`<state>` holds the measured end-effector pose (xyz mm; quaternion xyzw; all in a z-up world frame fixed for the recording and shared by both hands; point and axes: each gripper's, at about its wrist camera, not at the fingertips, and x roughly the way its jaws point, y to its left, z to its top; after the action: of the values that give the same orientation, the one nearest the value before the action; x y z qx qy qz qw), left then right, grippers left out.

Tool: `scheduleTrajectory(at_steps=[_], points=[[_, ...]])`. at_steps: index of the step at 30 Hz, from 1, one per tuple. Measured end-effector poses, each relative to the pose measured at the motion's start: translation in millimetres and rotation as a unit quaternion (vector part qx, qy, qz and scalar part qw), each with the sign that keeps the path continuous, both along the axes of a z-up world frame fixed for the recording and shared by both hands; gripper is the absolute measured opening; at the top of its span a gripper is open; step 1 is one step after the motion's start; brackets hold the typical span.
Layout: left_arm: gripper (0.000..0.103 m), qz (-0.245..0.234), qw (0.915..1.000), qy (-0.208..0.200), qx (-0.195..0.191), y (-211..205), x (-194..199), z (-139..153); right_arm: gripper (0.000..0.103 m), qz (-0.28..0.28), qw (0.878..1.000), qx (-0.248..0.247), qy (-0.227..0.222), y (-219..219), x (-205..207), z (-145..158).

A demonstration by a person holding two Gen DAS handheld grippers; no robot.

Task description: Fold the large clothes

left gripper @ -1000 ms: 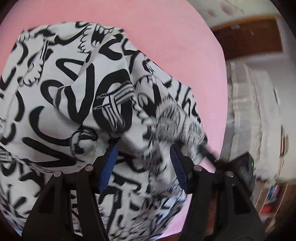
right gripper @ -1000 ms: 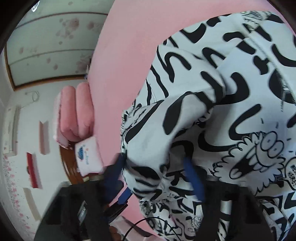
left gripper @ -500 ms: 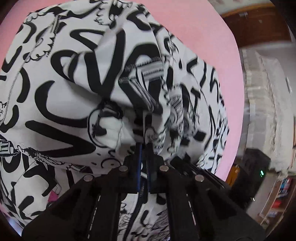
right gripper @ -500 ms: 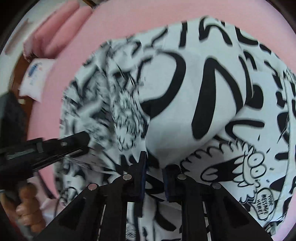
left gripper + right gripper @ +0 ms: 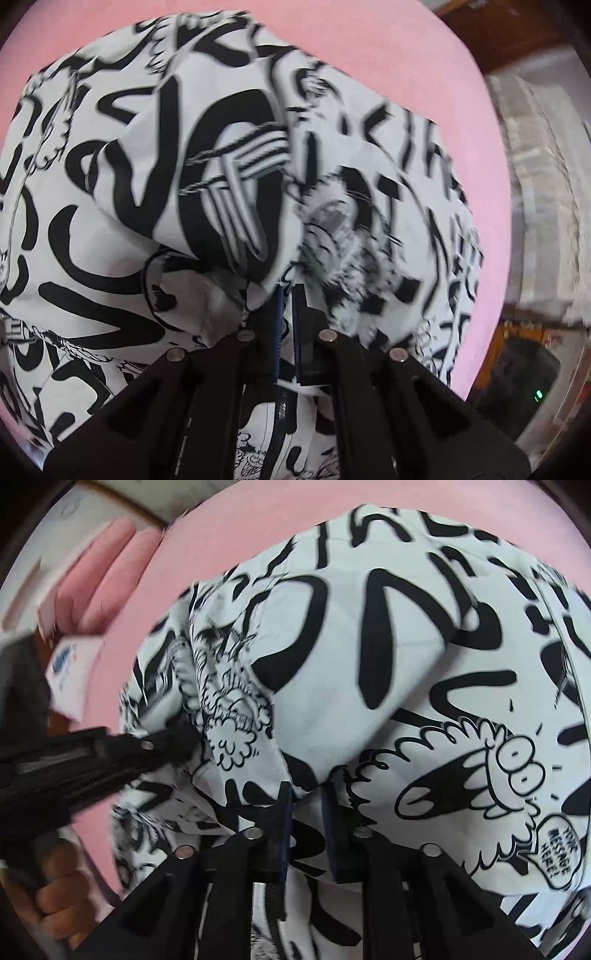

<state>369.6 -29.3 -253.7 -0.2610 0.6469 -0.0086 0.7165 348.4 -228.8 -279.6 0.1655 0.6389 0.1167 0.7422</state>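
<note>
Pink sheeting point(image 5: 388, 44), smooth and matte, stretches over the bed and fills the ground under everything we see; it curves away at the edges in both wrist views. On it lies the garment point(image 5: 122, 206), a large piece of soft white cloth printed all over with thick black squiggles and outlined cartoon figures, one with bulging eyes and a speech bubble. We see it bunched into rounded folds and a raised ridge near the middle, with a black zipper band running down below the fingers.

At the bed's far corner in the right wrist view sit rolled pink pillows point(image 5: 107, 576), plump and tubular, with a white pack point(image 5: 70, 672) bearing a blue mark beside them. In the left wrist view a pale, ribbed blanket pile point(image 5: 546, 192) lies beyond the bed edge.

We hold the left gripper point(image 5: 287, 295) pinched tight on a fold of the garment, its blue-lined jaws nearly touching with cloth between them. The right gripper point(image 5: 306, 794) has its jaws narrow and opening, a tuck of the same cloth between the pads. A hand point(image 5: 55, 897) grips the left tool's handle.
</note>
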Motion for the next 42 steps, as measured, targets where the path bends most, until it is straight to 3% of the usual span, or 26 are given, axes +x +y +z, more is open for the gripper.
scheduleTrajectory(at_steps=[4,7,10,12,16,19,21,22,23,24,26,31,37,42], points=[[0.003,0.037,0.9991,0.019,-0.005,10,3,-16,0.038,-0.002,1.0,0.012,-0.008,-5,6,13],[0.003,0.032,0.998,0.055,-0.002,13,-1,-21,0.043,-0.015,1.0,0.014,-0.008,-12,8,16],[0.004,0.02,0.9982,0.054,0.013,13,-8,-13,0.044,-0.03,0.999,0.036,0.003,-21,12,15],[0.004,0.003,0.9976,0.059,0.035,11,-9,-12,0.042,-0.028,0.999,0.038,0.009,-24,15,14],[0.006,-0.006,0.9964,0.069,0.048,6,-3,-18,0.021,-0.02,0.999,0.036,0.014,-15,17,8],[0.021,-0.001,0.9972,0.065,0.038,4,4,-23,0.012,-0.024,0.998,0.054,0.016,-8,15,-3],[0.039,0.012,0.9982,0.056,0.015,6,8,-25,0.012,-0.022,0.998,0.054,0.018,-10,13,-6],[0.039,0.02,0.9987,0.045,0.012,7,9,-25,0.012,-0.019,0.998,0.052,0.017,-10,12,-7],[0.039,0.027,0.9993,0.022,0.008,9,11,-23,0.012,-0.017,0.999,0.049,0.015,-10,11,-6],[0.032,0.031,0.9994,0.014,0.005,9,13,-23,0.012,-0.016,0.999,0.05,0.013,-10,10,-6],[0.0,0.038,0.9992,0.008,0.009,15,15,-22,0.012,-0.015,0.999,0.048,0.01,-10,9,-6],[0.0,0.036,0.9993,-0.012,0.004,34,13,-15,0.012,-0.017,0.998,0.051,0.01,-10,10,-5],[0.0,0.035,0.9992,0.013,0.017,58,-10,-20,0.012,-0.017,0.997,0.07,0.023,-7,10,-6],[0.0,0.037,0.9989,0.017,0.022,71,-27,-24,0.012,0.032,0.998,0.042,0.028,16,1,-11]])
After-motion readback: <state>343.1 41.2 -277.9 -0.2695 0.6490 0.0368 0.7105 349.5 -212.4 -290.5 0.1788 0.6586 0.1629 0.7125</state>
